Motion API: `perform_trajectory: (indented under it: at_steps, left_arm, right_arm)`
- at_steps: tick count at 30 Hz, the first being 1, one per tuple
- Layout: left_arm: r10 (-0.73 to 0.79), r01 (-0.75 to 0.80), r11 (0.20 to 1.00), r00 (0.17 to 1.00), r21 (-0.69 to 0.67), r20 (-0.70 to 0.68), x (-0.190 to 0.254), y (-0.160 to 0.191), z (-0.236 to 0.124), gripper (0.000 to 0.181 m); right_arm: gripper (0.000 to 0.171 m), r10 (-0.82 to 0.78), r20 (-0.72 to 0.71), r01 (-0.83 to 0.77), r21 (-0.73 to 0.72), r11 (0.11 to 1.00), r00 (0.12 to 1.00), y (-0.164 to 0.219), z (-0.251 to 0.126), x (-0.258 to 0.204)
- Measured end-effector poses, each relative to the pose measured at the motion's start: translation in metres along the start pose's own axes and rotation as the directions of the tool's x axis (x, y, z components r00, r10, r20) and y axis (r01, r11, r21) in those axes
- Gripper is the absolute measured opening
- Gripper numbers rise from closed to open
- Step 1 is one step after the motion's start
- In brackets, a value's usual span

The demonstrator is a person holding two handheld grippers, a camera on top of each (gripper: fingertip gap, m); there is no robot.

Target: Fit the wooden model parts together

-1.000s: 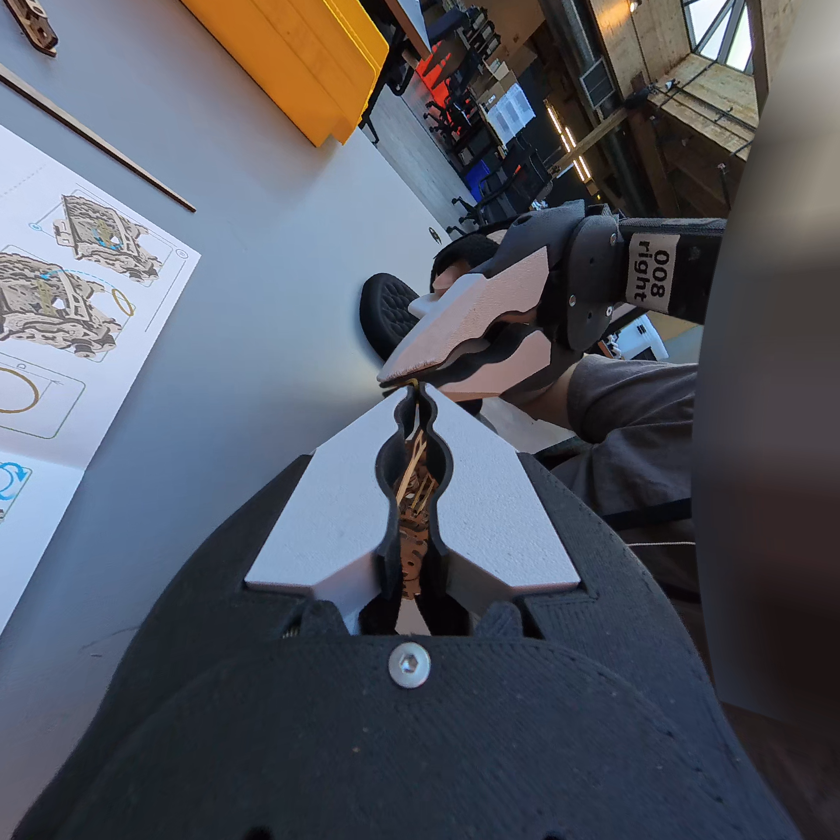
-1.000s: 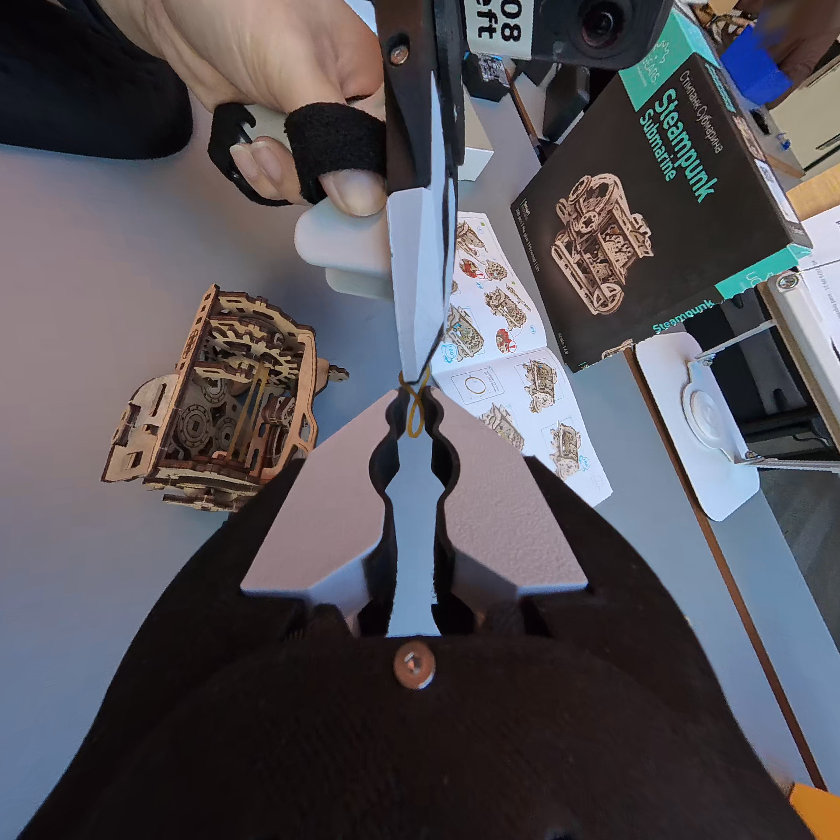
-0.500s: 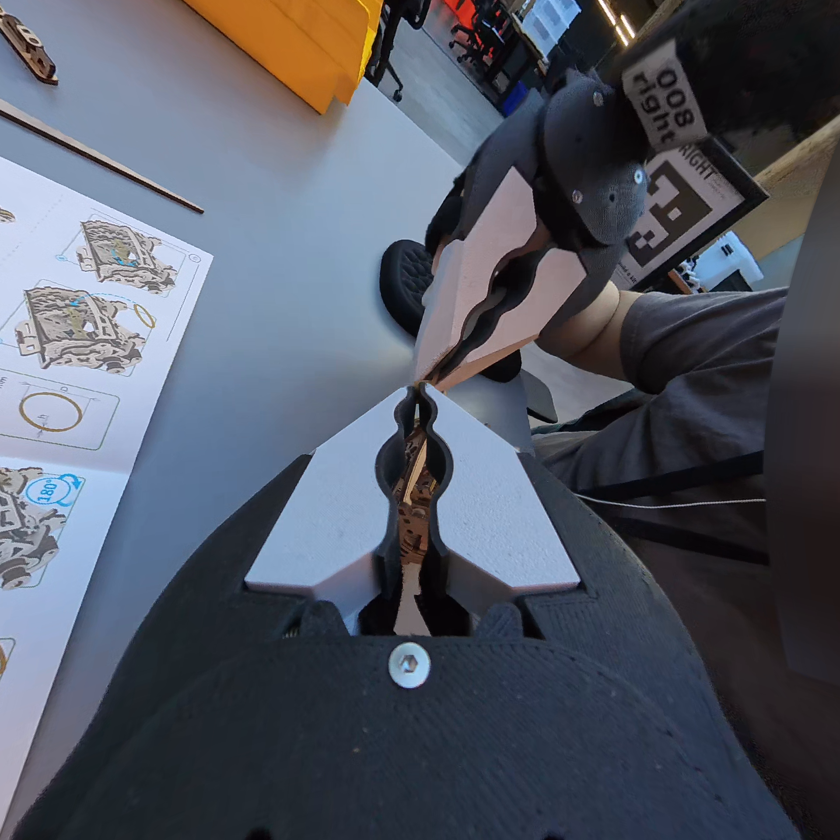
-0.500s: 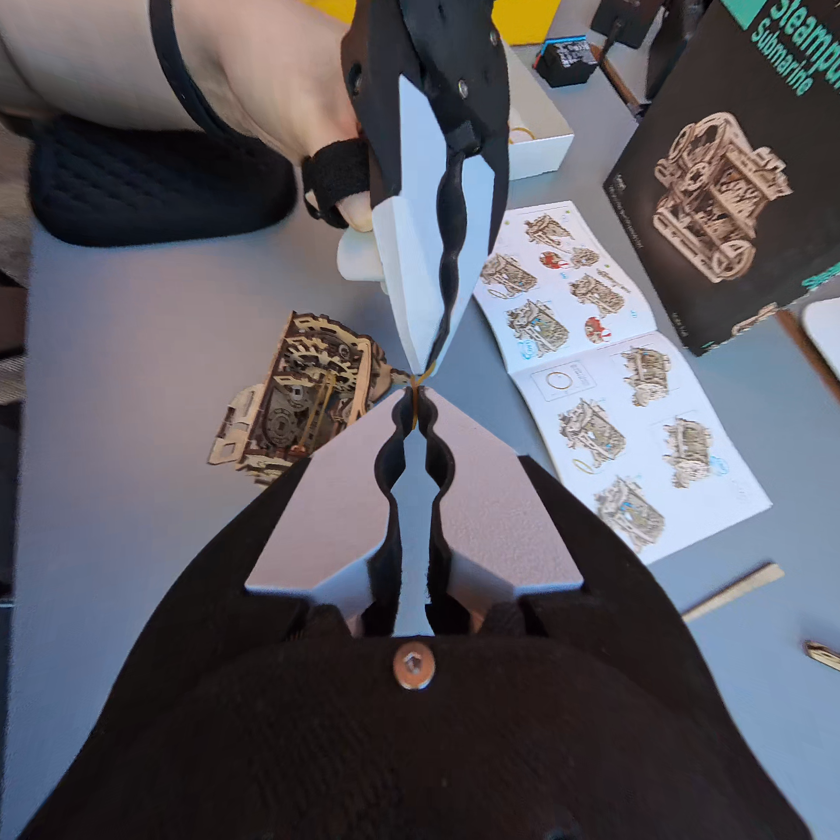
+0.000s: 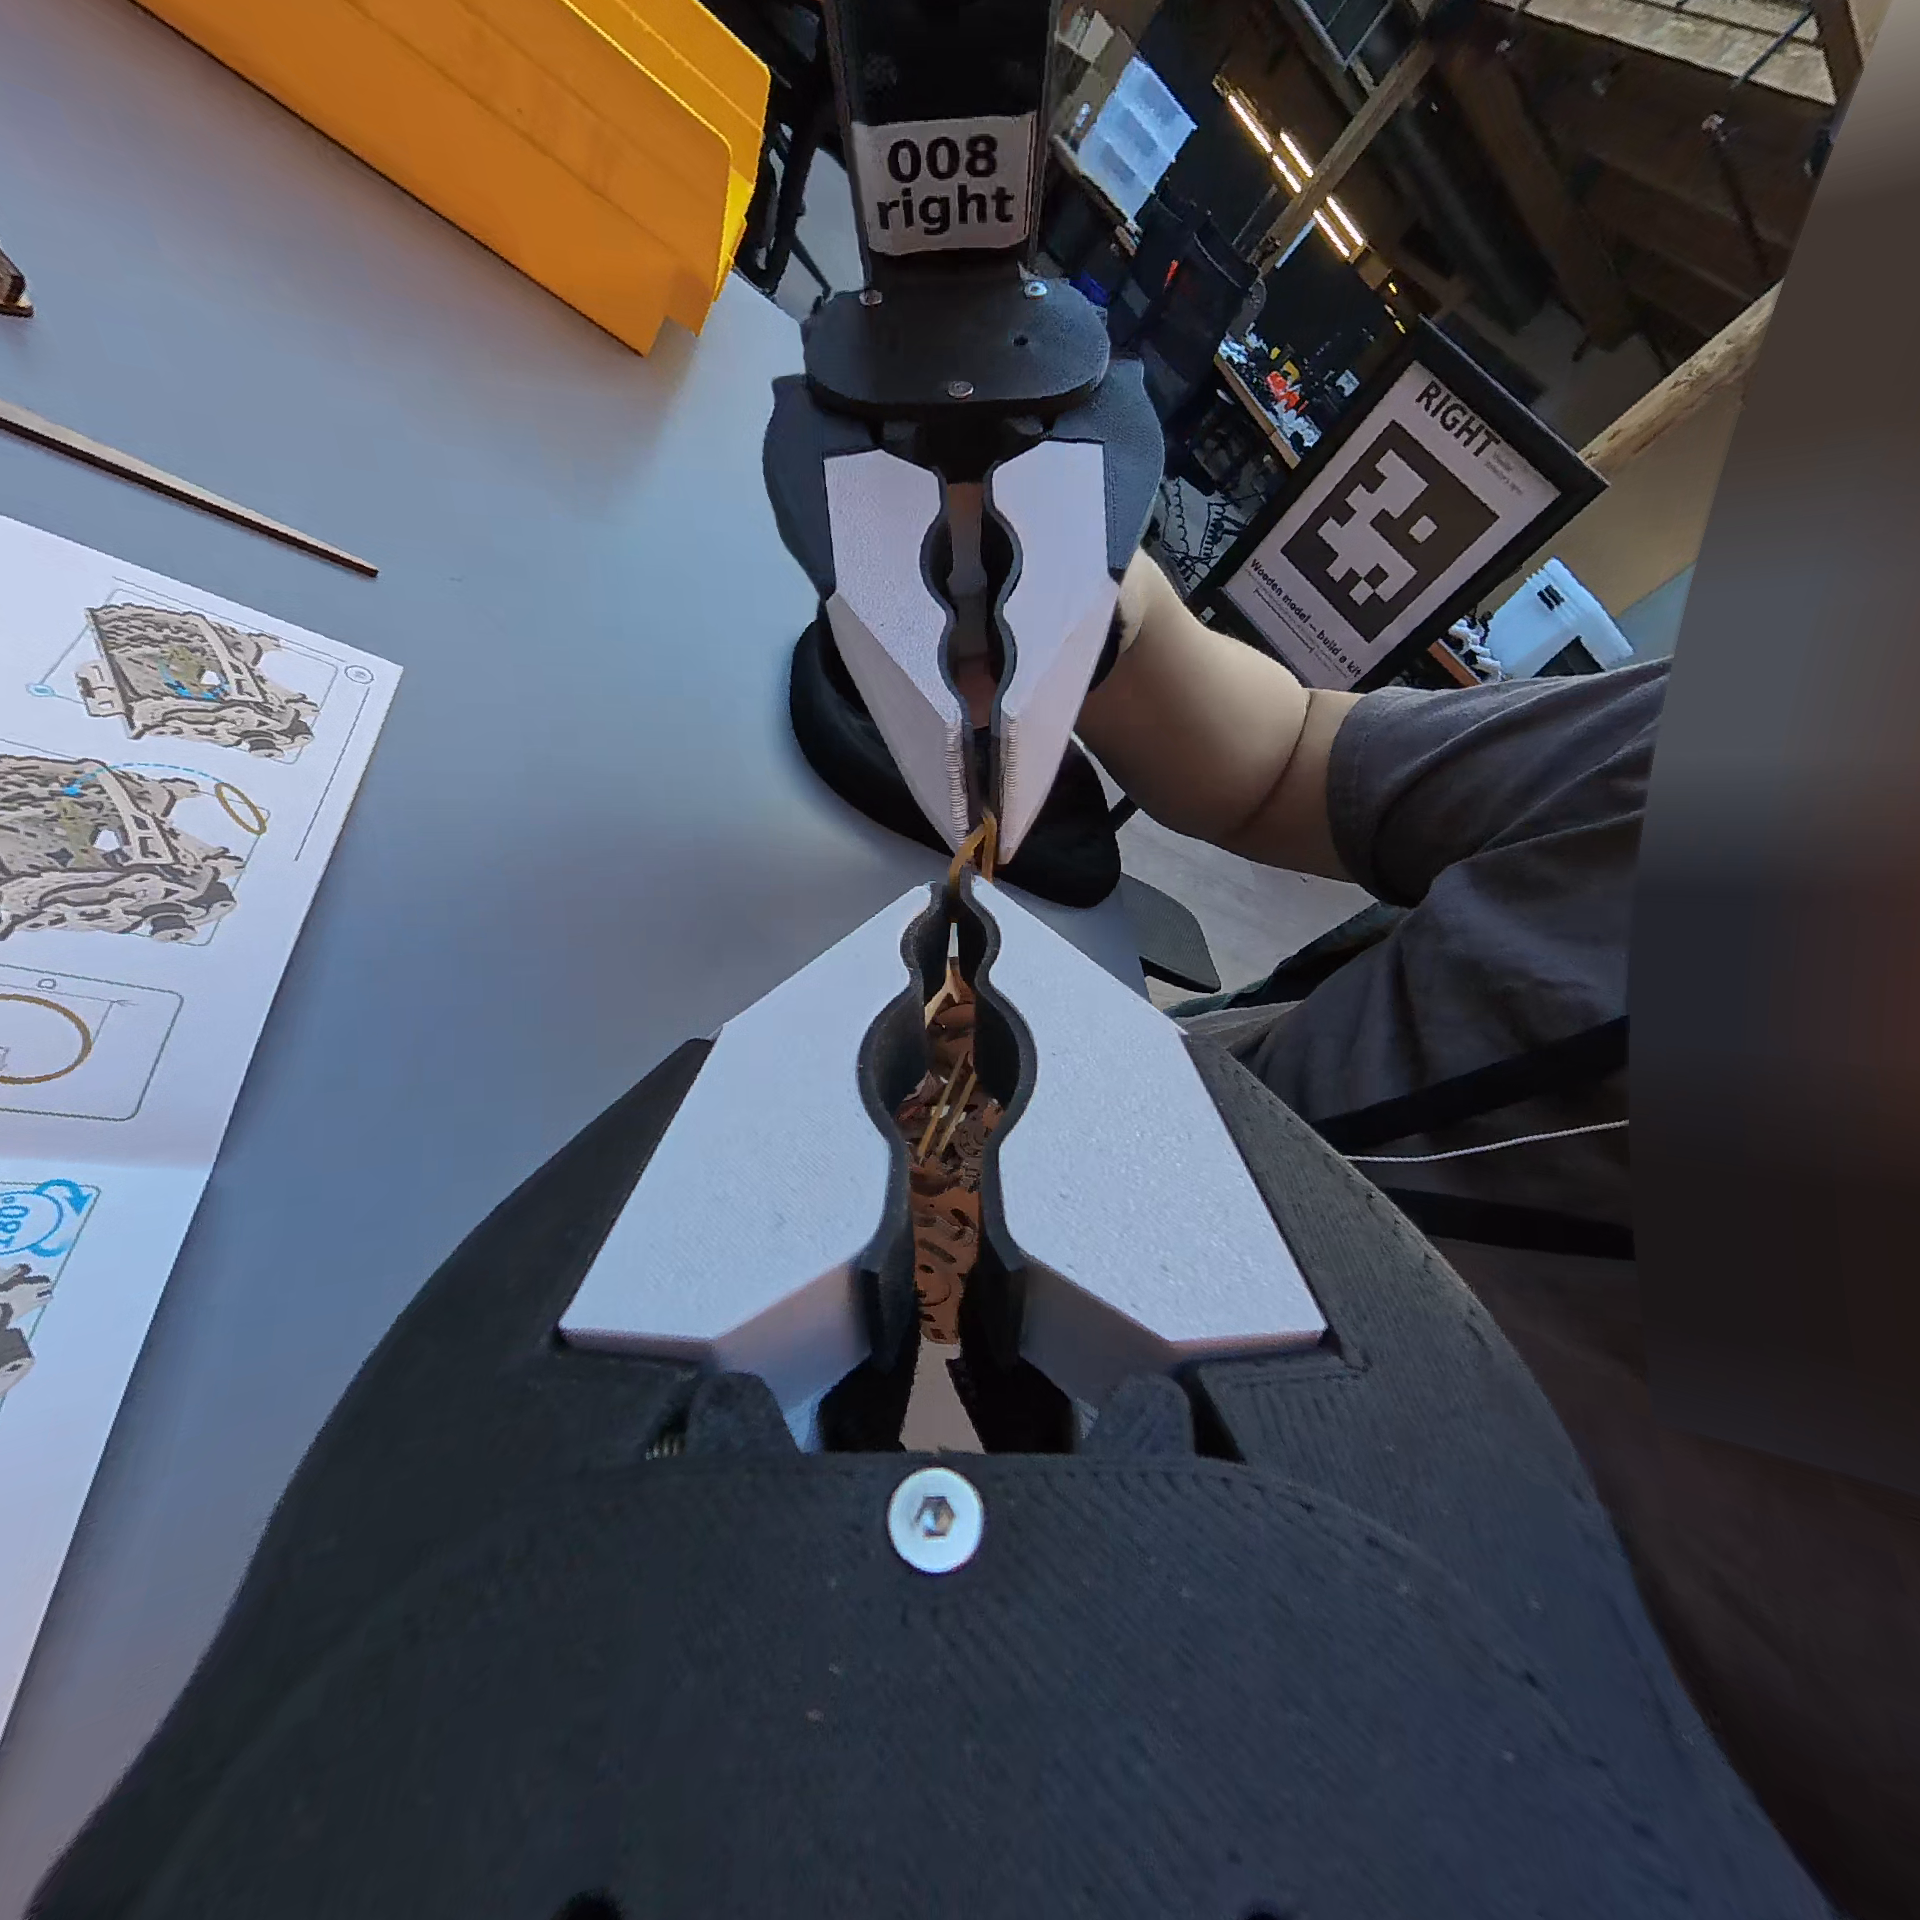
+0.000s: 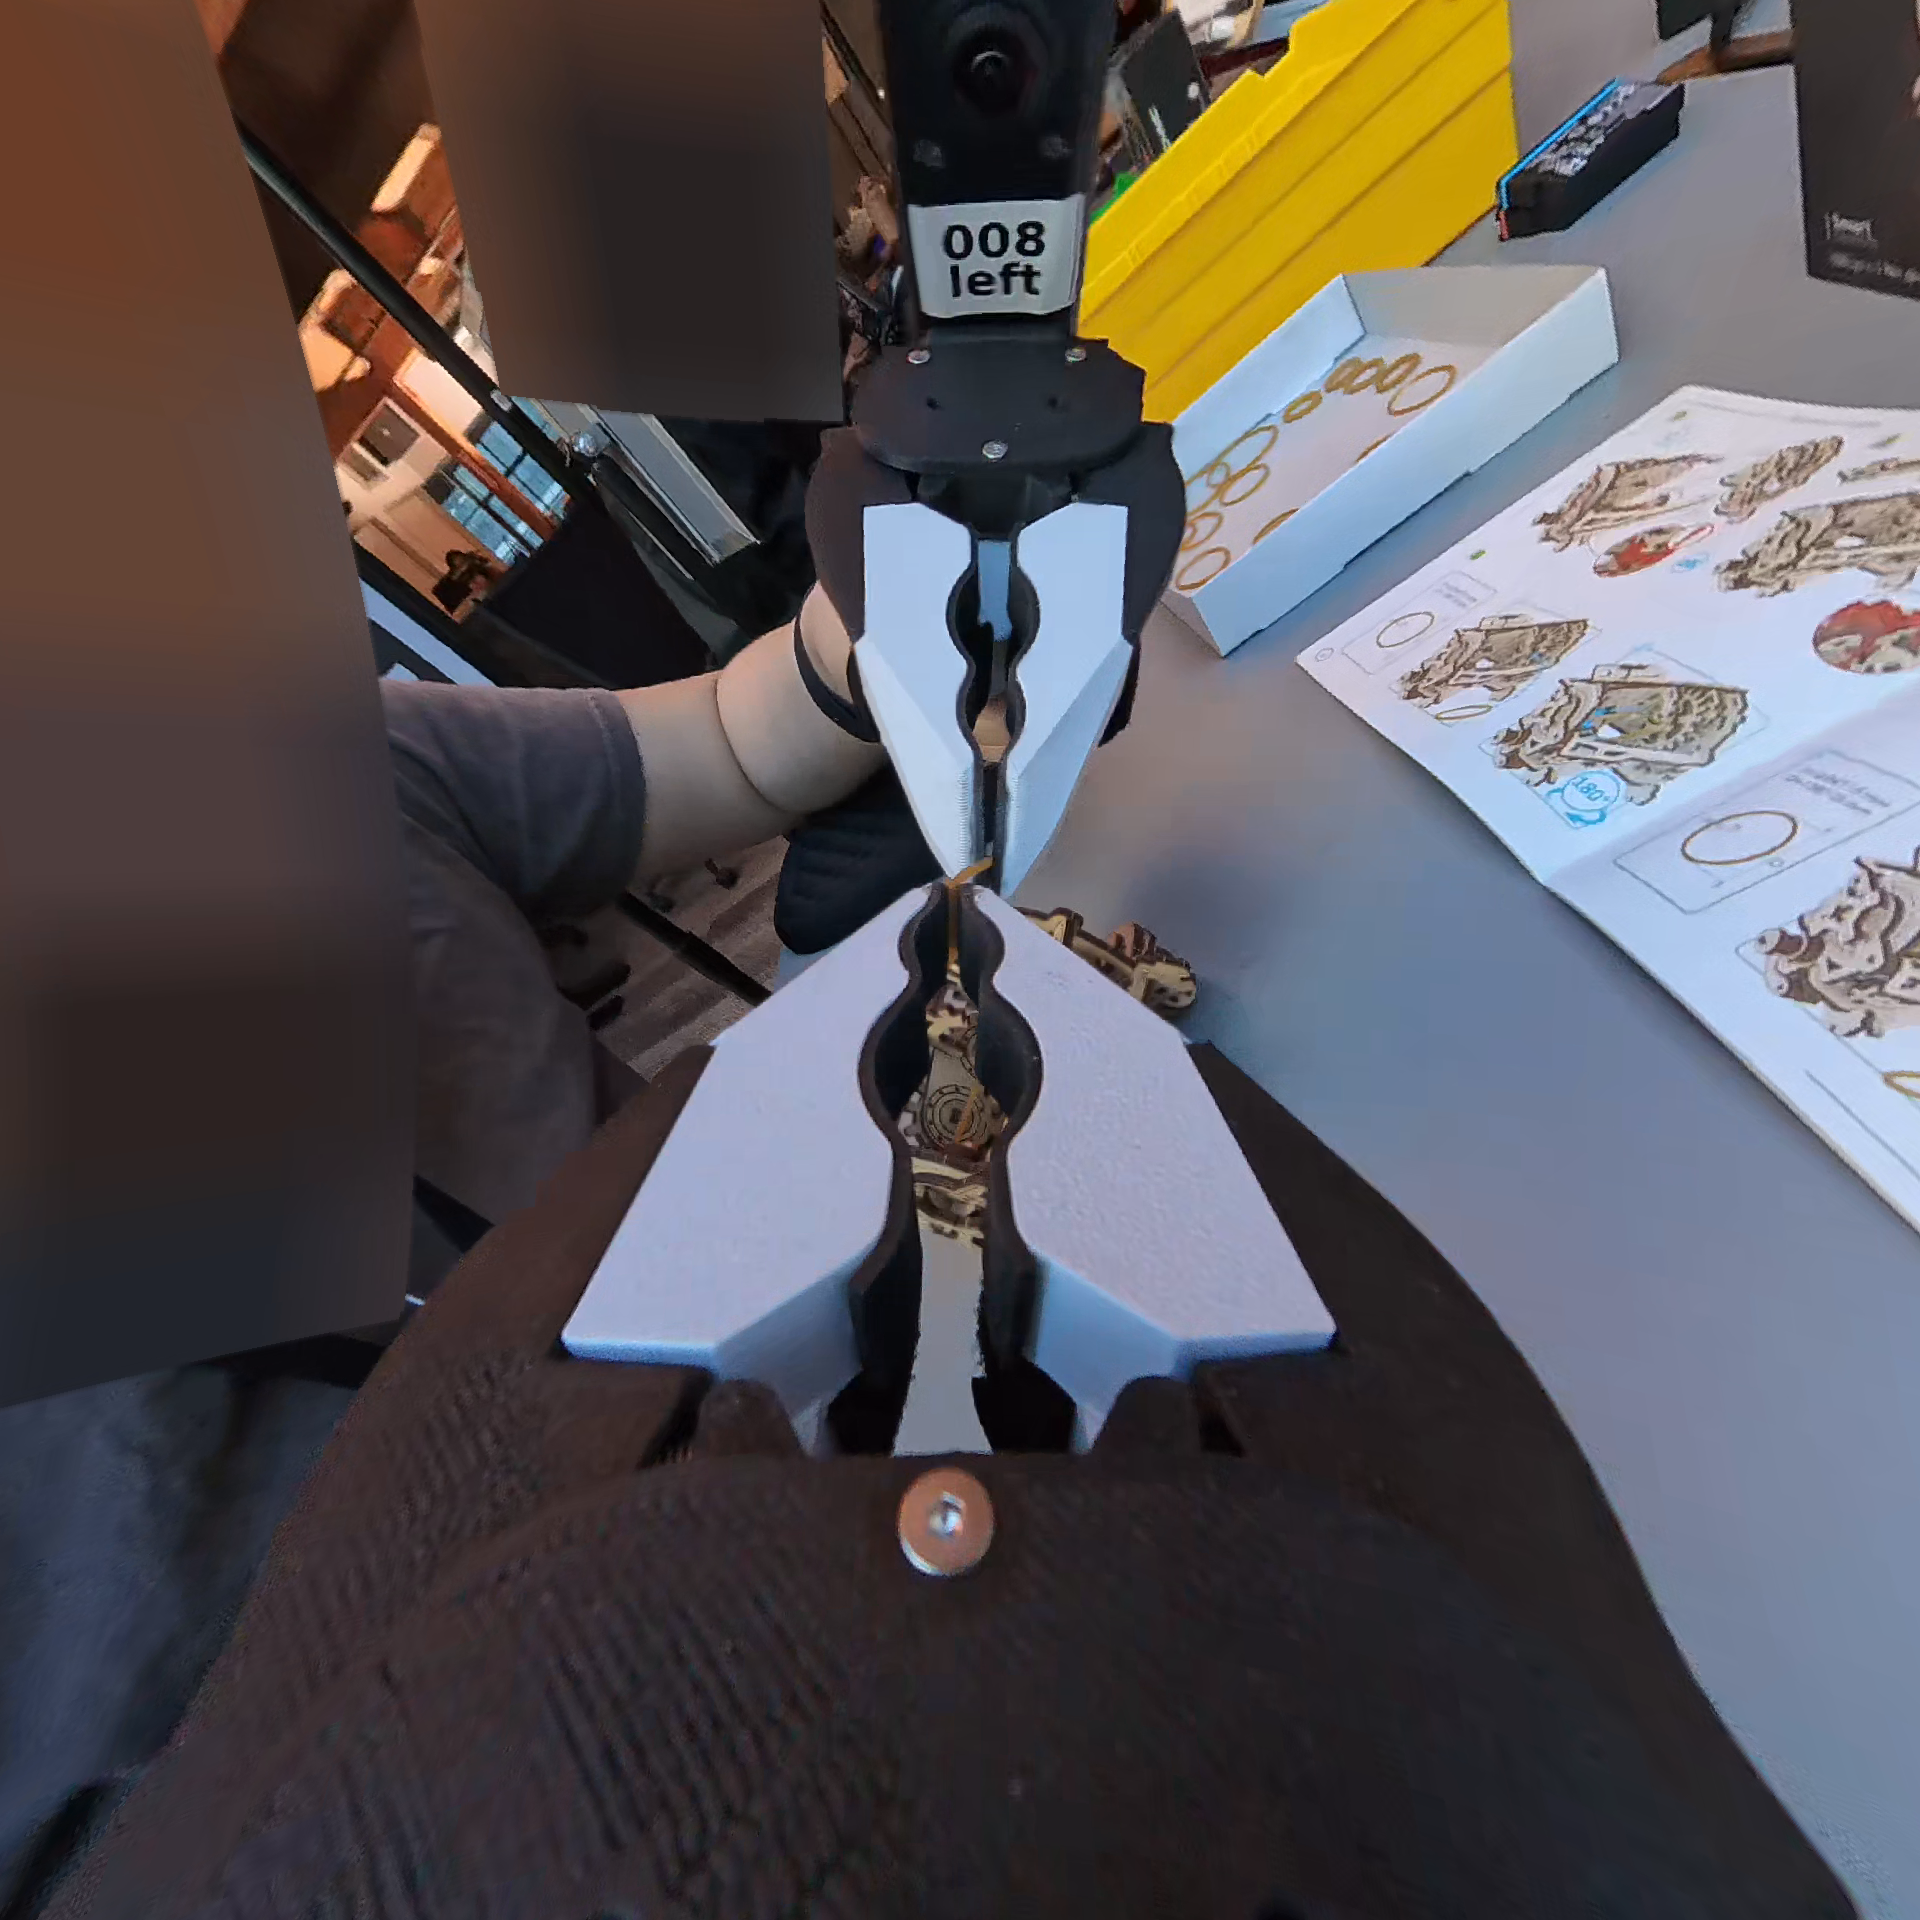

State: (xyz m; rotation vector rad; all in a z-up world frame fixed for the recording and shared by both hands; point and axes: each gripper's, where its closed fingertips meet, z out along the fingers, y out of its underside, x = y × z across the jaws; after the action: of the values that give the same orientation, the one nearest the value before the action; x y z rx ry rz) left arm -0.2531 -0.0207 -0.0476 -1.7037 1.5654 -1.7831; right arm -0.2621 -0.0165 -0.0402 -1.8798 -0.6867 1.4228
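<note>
A thin yellow-brown rubber band [image 5: 975, 854] is pinched between both grippers, which meet tip to tip above the grey table. In the left wrist view my left gripper [image 5: 961, 896] is shut on one end, and the right gripper [image 5: 982, 831] faces it head-on, shut on the other end. In the right wrist view my right gripper [image 6: 961, 902] is shut on the band [image 6: 966, 878], with the left gripper [image 6: 982, 862] opposite. The wooden model [image 6: 1132, 961] lies on the table below the tips, mostly hidden. It shows through the finger gap in the left wrist view [image 5: 945, 1195].
An open instruction booklet [image 6: 1662, 727] lies beside the model and also shows in the left wrist view [image 5: 156, 831]. A white tray [image 6: 1538, 322] holds several spare bands. A yellow bin [image 5: 499, 135], a thin wooden strip [image 5: 187, 488] and a black pad [image 5: 862, 727] are farther off. The grippers are tip to tip, or close to it.
Both grippers have swung round to face each other head-on, tips still together on the band. The wooden model now sits under the tips instead of off to the left.
</note>
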Motion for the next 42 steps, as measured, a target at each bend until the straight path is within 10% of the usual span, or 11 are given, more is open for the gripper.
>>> perform_trajectory:
  at_steps: [11, 27, 42]
  left_arm:
    - [0.009, -0.008, 1.0, 1.0, 0.015, -0.023, 0.001, 0.0, -0.001, 0.002]
    - [0.279, -0.282, 0.958, 0.958, -0.047, -0.065, -0.003, 0.035, -0.029, 0.086]
    - [0.271, -0.3, 0.941, 0.945, -0.156, -0.182, -0.003, 0.065, -0.004, 0.078]
  right_arm:
    - [0.0, 0.198, 0.032, -0.193, -0.111, 0.975, 0.98, 0.019, 0.008, 0.002]
    - [0.0, -0.015, -0.188, -0.065, -0.412, 0.909, 0.982, 0.053, 0.025, 0.003]
    - [0.0, -0.158, -0.328, -0.028, -0.496, 0.868, 0.931, 0.06, 0.029, 0.011]
